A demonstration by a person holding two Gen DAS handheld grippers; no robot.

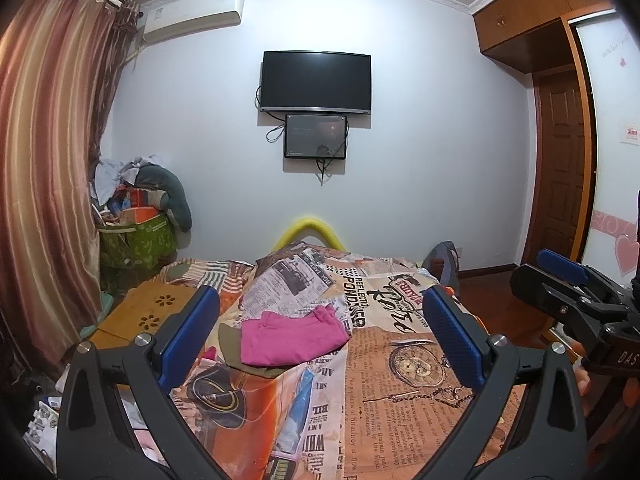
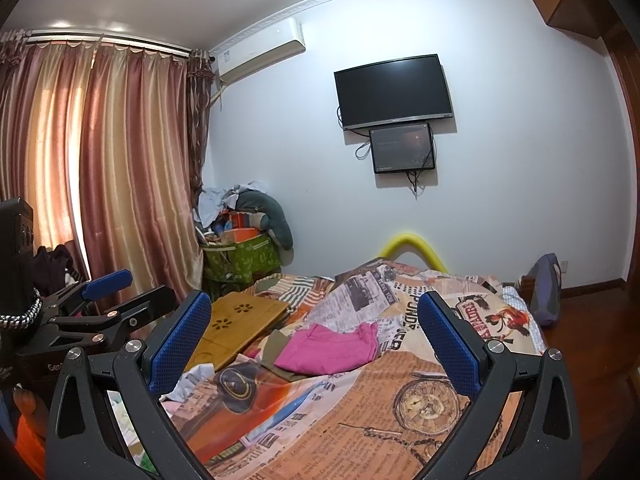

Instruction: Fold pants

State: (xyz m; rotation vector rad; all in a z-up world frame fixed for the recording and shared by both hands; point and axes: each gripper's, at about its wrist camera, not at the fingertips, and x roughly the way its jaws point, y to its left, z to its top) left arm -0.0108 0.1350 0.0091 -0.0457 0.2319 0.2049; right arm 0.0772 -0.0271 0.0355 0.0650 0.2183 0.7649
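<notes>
Folded pink pants lie on top of an olive-green folded garment in the middle of the bed. They also show in the right wrist view, with the olive garment under them. My left gripper is open and empty, held above the bed short of the pants. My right gripper is open and empty, also short of the pants. The right gripper shows at the right edge of the left wrist view; the left gripper shows at the left of the right wrist view.
The bed has a newspaper-print cover. A wooden lap tray lies on its left side. A green bin piled with clothes stands in the corner by the curtains. A TV hangs on the far wall. A wardrobe stands at the right.
</notes>
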